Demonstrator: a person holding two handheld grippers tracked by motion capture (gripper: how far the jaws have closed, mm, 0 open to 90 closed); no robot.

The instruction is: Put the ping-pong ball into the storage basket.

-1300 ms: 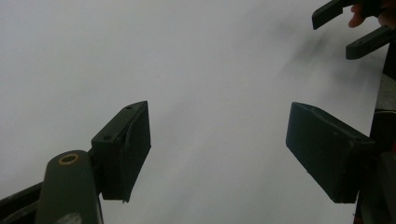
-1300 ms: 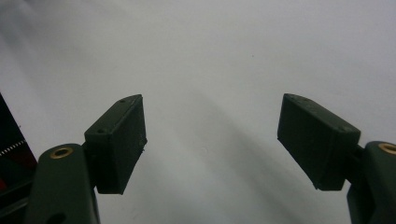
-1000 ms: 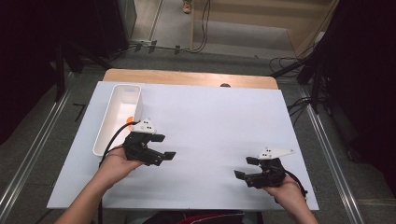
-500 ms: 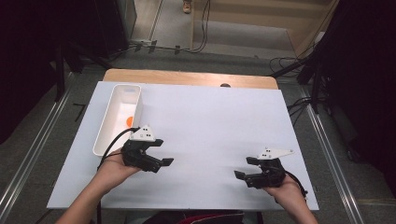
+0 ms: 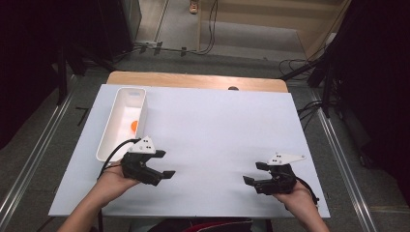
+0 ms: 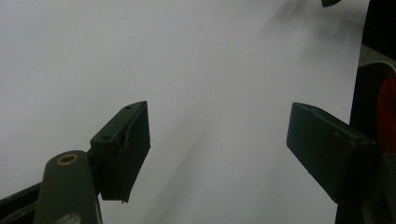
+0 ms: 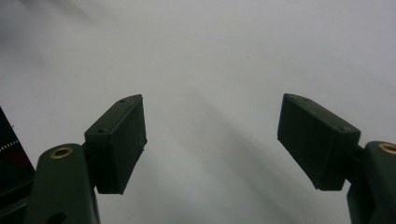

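My left gripper (image 5: 163,164) hovers low over the white table sheet (image 5: 217,130) at the near left, held in a hand, with its jaws pointing right. In the left gripper view its jaws (image 6: 219,140) stand apart over bare white sheet, so it is open and empty. My right gripper (image 5: 252,173) sits at the near right with its jaws pointing left toward the other one. It is open too, with only white sheet between the jaws (image 7: 210,140). A small orange thing (image 5: 134,125) lies inside the long white tray (image 5: 110,145) at the left.
The tray runs front to back along the sheet's left side, just beyond my left gripper. A wooden table edge (image 5: 193,81) shows behind the sheet. Metal rails (image 5: 29,164) flank the table, and cables (image 5: 208,29) lie on the floor beyond.
My left gripper has drifted back toward the near edge and a little lower, away from the tray's near end. The right gripper has stayed where it was.
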